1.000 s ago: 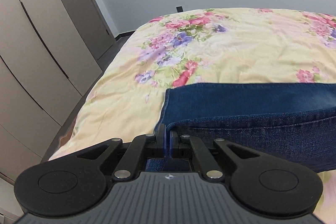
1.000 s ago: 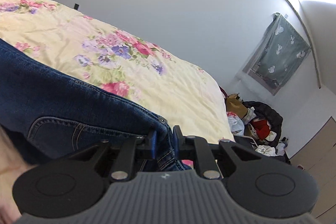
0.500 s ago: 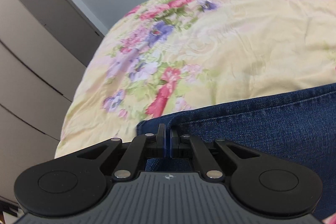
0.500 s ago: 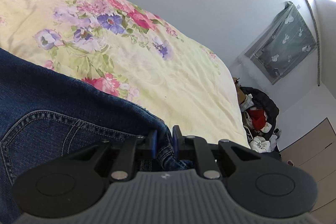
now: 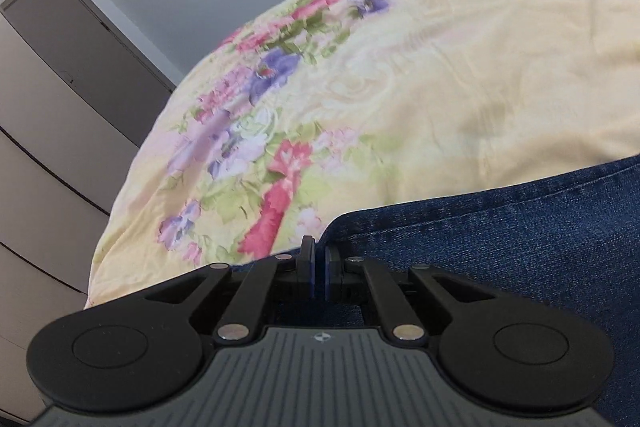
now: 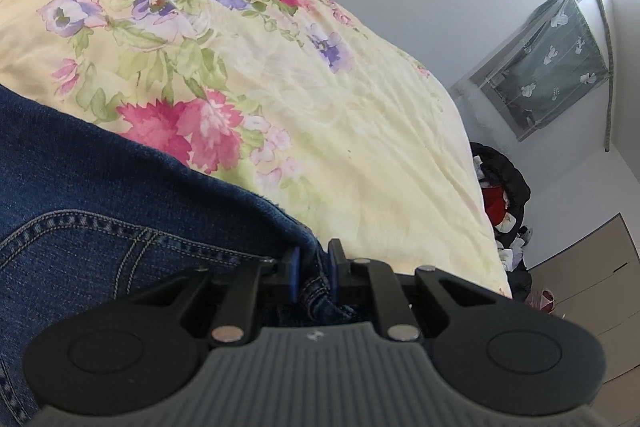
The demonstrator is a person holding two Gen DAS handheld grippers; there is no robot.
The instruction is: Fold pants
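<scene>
denim pants (image 5: pixel 520 243), dark blue with pale contrast stitching and a curved pocket seam, lie spread on the floral quilt (image 5: pixel 440 75). left gripper (image 5: pixel 319 267): jaws clenched on a thin corner of the pants. right gripper (image 6: pixel 313 269): jaws clamped on a bunched, stitched edge. beyond the quilt: grey wardrobe doors (image 5: pixel 52 115), a patterned curtain (image 6: pixel 548 59), a heap of clothes (image 6: pixel 502 203).

The pants (image 5: pixel 500 247) are made of dark blue denim, coarse and matt, with pale stitching. The bed (image 5: pixel 460 75) beneath them is covered in smooth, faintly wrinkled floral cloth. The tongs (image 6: pixel 312 267) are formed of matt black plastic with shiny metal rivets.
</scene>
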